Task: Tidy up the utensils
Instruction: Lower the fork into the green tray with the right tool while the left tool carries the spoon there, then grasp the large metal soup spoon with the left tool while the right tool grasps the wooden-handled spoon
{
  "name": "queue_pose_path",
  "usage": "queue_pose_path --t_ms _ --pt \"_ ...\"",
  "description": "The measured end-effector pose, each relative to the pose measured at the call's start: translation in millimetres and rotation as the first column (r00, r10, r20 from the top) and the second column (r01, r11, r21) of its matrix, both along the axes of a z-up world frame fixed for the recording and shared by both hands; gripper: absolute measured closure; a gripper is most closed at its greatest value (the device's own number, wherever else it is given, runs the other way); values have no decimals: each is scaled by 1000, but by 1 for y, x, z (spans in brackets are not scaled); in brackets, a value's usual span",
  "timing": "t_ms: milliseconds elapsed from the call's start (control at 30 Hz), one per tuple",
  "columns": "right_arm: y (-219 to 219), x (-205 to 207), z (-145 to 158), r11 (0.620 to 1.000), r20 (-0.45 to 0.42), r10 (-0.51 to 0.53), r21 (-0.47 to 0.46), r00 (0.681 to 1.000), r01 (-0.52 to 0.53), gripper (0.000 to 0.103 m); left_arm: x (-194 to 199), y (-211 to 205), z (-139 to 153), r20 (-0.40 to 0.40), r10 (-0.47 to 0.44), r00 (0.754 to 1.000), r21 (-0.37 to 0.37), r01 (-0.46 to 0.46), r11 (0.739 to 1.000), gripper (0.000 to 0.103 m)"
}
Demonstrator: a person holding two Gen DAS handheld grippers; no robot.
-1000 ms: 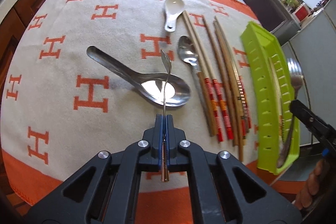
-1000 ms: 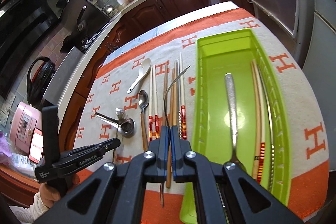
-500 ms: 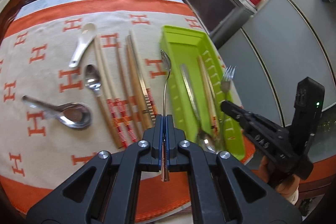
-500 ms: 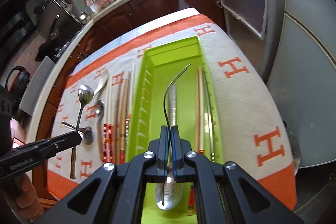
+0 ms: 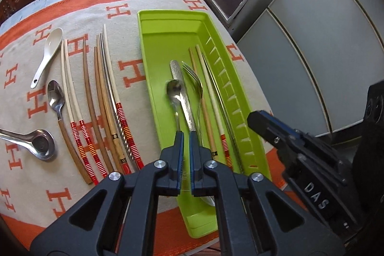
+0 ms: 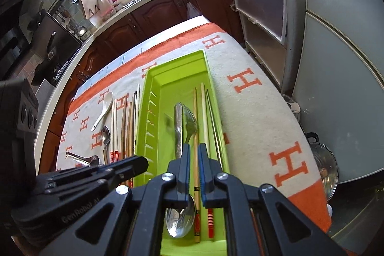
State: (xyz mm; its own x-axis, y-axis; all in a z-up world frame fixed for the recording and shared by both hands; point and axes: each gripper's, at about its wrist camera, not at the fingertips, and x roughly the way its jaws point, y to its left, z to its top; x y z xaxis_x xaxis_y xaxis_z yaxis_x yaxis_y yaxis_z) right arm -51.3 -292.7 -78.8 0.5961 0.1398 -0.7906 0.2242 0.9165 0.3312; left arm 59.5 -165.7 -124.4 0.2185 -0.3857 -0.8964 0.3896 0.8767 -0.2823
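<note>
The green tray (image 5: 156,44) (image 6: 153,80) lies on the right of the H-patterned cloth. In it lie a large metal spoon (image 5: 178,78), a small spoon (image 5: 174,92), a fork (image 5: 195,85) and several chopsticks (image 5: 208,97). My left gripper (image 5: 184,136) is open and empty above the tray's near end, over the small spoon. My right gripper (image 6: 194,148) is open and empty over the fork (image 6: 190,122) in the tray. The right gripper also shows in the left wrist view (image 5: 261,121).
Left of the tray on the cloth (image 5: 134,68) lie several chopsticks (image 5: 100,97), a white ceramic spoon (image 5: 48,52), a small metal spoon (image 5: 56,97) and a steel ladle (image 5: 36,143). Cabinets and a fridge (image 5: 324,52) stand to the right of the table.
Both grippers moved right over the tray and opened. The left let go of the small spoon and the right let go of the fork; both now lie in the tray.
</note>
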Motion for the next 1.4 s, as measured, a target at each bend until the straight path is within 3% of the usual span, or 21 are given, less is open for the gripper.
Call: queue_pose_path --t_ms 100,267,900,1400 --pt "0 -2 2 1000 7 -3 8 1000 3 96 -4 6 2 10 -4 1000 6 4 1000 101" --pt "8 -4 5 1000 15 16 19 1000 -16 96 -15 28 12 47 18 999 1 -18 1000 65" --pt "84 1 8 974 3 225 -1 974 -225 96 -43 155 25 174 202 964 50 -213 976 64" --pt "147 29 8 933 -32 355 -47 934 -356 96 -31 230 7 135 346 928 12 -351 936 64"
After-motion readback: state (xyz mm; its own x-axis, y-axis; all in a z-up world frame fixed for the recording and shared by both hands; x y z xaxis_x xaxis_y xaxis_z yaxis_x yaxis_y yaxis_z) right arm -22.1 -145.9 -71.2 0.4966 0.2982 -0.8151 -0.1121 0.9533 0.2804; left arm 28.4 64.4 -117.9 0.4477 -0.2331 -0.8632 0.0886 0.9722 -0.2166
